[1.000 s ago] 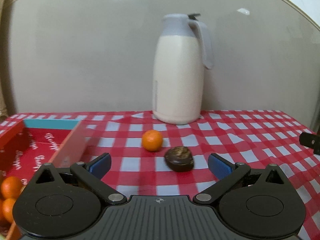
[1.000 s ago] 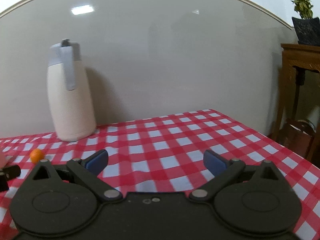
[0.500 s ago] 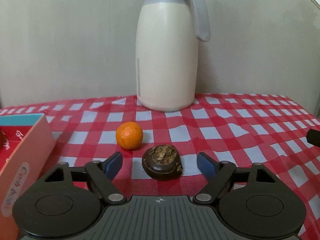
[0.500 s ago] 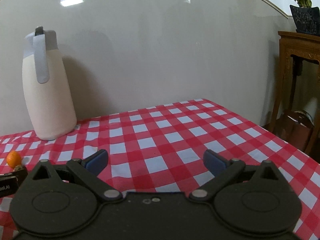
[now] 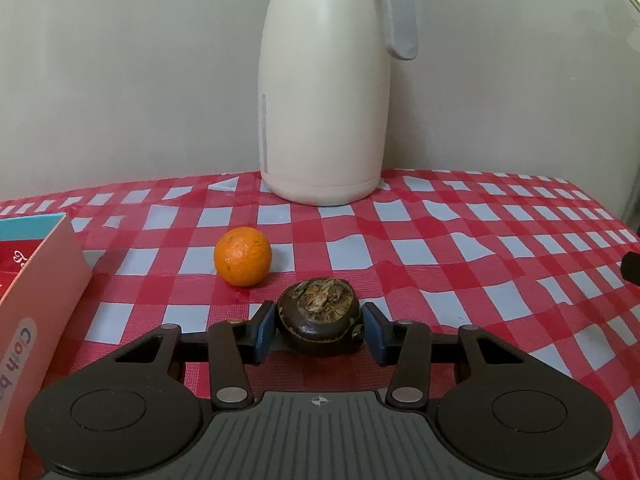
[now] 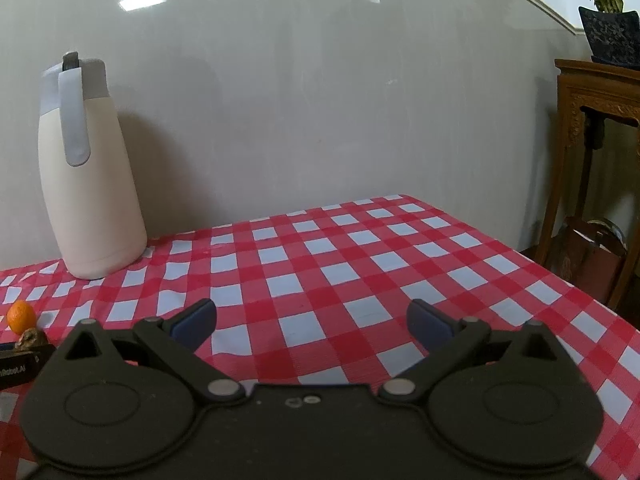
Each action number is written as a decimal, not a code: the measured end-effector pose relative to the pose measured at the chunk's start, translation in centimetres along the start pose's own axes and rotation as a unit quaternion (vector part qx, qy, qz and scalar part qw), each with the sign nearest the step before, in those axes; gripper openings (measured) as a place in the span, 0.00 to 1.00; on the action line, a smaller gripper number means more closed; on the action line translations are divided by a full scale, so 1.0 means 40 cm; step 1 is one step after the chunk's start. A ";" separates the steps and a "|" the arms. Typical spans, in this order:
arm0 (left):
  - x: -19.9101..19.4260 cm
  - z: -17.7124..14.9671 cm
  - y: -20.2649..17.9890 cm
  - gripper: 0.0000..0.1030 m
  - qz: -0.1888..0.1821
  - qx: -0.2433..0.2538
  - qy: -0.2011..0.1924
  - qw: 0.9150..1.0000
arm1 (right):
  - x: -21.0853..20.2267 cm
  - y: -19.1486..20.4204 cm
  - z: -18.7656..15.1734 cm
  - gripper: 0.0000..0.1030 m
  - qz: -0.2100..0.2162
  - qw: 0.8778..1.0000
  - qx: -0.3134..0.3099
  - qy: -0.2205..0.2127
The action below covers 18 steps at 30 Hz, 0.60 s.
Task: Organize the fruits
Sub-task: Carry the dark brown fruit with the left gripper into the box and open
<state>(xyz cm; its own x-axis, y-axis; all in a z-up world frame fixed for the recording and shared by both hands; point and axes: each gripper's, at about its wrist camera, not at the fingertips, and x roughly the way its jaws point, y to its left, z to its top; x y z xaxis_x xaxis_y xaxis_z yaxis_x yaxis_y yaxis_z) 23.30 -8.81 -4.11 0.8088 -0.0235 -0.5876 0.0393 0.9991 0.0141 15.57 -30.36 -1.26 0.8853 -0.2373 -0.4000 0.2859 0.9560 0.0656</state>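
On the worktop (image 5: 460, 240), covered in a red-and-white checked cloth, a dark brown, rounded fruit with a dry, flaky, tan crown (image 5: 320, 316) sits in the middle, between the blue pads of the left hand-held gripper (image 5: 319, 330). Its jaws are closing on the fruit, and the pads look to be touching its two flanks, so I read this as the start of a grasp. A small, round orange citrus fruit (image 5: 243, 256) lies just beside it, a little further toward the back edge and to the left, apart from the gripper. Behind both, near the back edge against the wall, stands a tall cream jug with a grey lid and handle (image 5: 324, 92). At the left edge sits a pink-and-red cardboard box with a teal rim (image 5: 40, 280), open at the top, probably where the fruit goes.

The dark fruit looks light and hard-shelled, with a smooth, slightly glossy rind that could slip. Its widest flanks, below the brittle crown, seem the best hold; the crown may crumble if pinched.

The right hand-held gripper (image 6: 312, 322) hangs over bare cloth toward the right side of the worktop, jaws spread wide with nothing between them.
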 end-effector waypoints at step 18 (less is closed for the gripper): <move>-0.161 -0.023 0.050 0.45 0.016 0.026 -0.029 0.999 | -0.040 0.060 0.000 0.99 0.043 0.999 -0.004 -0.003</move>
<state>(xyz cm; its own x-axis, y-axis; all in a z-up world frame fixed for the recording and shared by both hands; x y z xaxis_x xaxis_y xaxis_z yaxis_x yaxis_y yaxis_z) 17.64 -6.63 -1.07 0.8429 0.0049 -0.5380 0.0422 0.9963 0.0753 14.83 -27.70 -0.47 0.9089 -0.1549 -0.3873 0.2050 0.9745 0.0915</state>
